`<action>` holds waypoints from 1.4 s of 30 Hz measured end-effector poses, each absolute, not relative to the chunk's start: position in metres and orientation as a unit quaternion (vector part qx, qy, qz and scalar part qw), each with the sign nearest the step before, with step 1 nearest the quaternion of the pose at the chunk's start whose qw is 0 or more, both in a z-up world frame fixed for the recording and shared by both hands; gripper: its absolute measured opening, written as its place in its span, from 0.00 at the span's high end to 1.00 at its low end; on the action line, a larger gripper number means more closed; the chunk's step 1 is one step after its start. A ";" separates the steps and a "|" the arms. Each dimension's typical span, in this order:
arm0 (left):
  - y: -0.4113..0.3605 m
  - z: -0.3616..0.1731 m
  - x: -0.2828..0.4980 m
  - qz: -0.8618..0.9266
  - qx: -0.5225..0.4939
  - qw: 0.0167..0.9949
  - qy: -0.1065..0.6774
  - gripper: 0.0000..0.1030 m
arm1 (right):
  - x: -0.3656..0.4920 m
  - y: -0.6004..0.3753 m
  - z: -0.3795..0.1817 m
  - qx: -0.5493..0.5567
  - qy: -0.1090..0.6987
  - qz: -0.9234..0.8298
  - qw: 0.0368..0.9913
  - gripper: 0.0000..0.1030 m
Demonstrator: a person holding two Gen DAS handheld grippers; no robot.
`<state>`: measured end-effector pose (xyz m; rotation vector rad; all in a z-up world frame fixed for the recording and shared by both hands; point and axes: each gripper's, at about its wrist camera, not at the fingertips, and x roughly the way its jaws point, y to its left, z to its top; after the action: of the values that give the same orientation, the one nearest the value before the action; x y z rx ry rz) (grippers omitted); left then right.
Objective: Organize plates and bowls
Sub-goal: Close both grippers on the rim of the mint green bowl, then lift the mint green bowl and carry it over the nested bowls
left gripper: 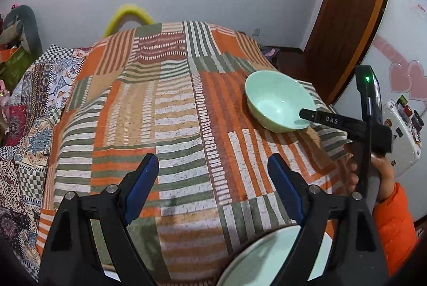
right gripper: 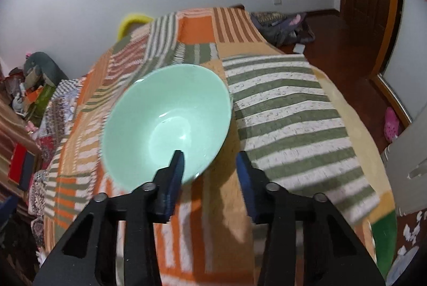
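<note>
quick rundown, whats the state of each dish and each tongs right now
mint green ceramic bowl: upright, empty, on the striped cloth, right tongs' finger over its near rim
pale green plate: flat on the cloth, empty, partly hidden below the left tongs
left tongs: open, holding nothing
right tongs: open, straddling the bowl's rim, no grip visible

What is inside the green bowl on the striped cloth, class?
The green bowl holds no food or dishes; its glossy inner surface shows. One finger of the right claw reaches over the near rim into it, hiding part of that inner wall. Under the bowl lies the striped cloth.
</note>
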<state>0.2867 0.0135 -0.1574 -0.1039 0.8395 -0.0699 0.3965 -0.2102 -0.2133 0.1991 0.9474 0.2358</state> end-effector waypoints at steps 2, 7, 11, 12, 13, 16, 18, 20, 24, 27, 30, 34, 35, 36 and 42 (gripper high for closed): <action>0.013 -0.163 0.293 -0.035 -0.051 0.909 0.413 0.18 | 0.401 -0.211 -0.217 0.098 0.458 0.117 0.876 0.74; 0.012 -0.173 0.305 -0.036 -0.057 0.904 0.422 0.18 | 0.398 -0.204 -0.215 0.057 0.451 0.128 0.882 0.82; 0.014 -0.181 0.319 -0.036 -0.075 0.897 0.435 0.21 | 0.386 -0.206 -0.214 0.039 0.450 0.149 0.880 0.82; 0.013 -0.182 0.322 -0.038 -0.079 0.894 0.439 0.23 | 0.383 -0.207 -0.214 0.041 0.451 0.156 0.878 0.82; 0.012 -0.184 0.324 -0.042 -0.083 0.892 0.443 0.26 | 0.382 -0.207 -0.215 0.041 0.452 0.161 0.876 0.82; 0.008 -0.187 0.331 -0.051 -0.087 0.886 0.453 0.36 | 0.370 -0.209 -0.214 0.042 0.455 0.178 0.871 0.82; 0.005 -0.188 0.334 -0.055 -0.085 0.883 0.458 0.37 | 0.363 -0.209 -0.214 0.038 0.457 0.187 0.869 0.82; 0.000 -0.190 0.336 -0.056 -0.080 0.884 0.458 0.38 | 0.355 -0.209 -0.213 0.035 0.459 0.198 0.865 0.82; -0.011 -0.196 0.341 -0.062 -0.071 0.880 0.466 0.42 | 0.344 -0.209 -0.215 0.033 0.466 0.224 0.855 0.82; -0.021 -0.204 0.346 -0.069 -0.061 0.874 0.477 0.51 | 0.339 -0.204 -0.217 0.030 0.469 0.240 0.849 0.82; -0.031 -0.214 0.351 -0.074 -0.044 0.867 0.491 0.63 | 0.331 -0.201 -0.215 0.027 0.466 0.249 0.848 0.82; -0.039 -0.227 0.356 -0.080 -0.028 0.858 0.507 0.83 | 0.332 -0.199 -0.218 0.037 0.466 0.237 0.852 0.82; -0.041 -0.228 0.356 -0.077 -0.022 0.859 0.505 0.86 | 0.332 -0.200 -0.219 0.042 0.467 0.233 0.852 0.82; -0.041 -0.229 0.356 -0.076 -0.017 0.860 0.504 0.87 | 0.331 -0.200 -0.220 0.047 0.466 0.228 0.854 0.82; -0.042 -0.228 0.356 -0.080 -0.014 0.860 0.505 0.88 | 0.330 -0.200 -0.218 0.068 0.466 0.204 0.859 0.83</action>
<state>0.3561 -0.0416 -0.2281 -0.0290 1.0592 -0.1676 0.3301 -0.2002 -0.2184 0.1431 0.9779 0.4278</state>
